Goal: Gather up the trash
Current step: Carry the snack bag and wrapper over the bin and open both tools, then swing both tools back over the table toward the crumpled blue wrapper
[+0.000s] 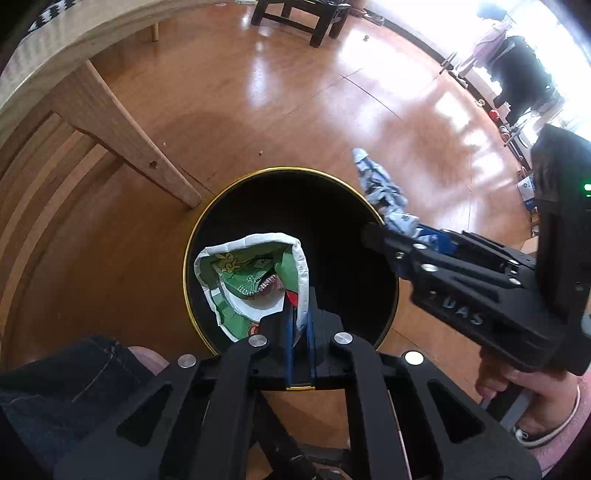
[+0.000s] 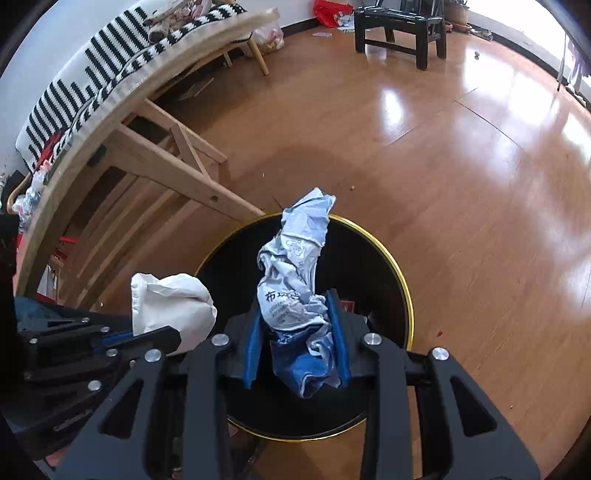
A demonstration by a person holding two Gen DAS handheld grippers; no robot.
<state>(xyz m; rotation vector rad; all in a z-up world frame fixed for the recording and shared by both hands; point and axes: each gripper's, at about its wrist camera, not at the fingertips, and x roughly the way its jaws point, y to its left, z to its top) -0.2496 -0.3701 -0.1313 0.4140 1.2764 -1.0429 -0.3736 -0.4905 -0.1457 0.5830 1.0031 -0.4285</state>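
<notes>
- Left gripper: closed on green-white bag, held over bin;
- Right gripper: clamped on blue wrapper, also above bin;
- Progress: both pieces collected, neither released; dropping remains; little visible inside the bin.

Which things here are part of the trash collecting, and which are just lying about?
Part of the job:
- left gripper, shut on the green-and-white wrapper
- right gripper, shut on the blue-and-white wrapper
- black bin

Just lying about:
- wooden bench
- striped cushion
- dark stool
- red bag
</notes>
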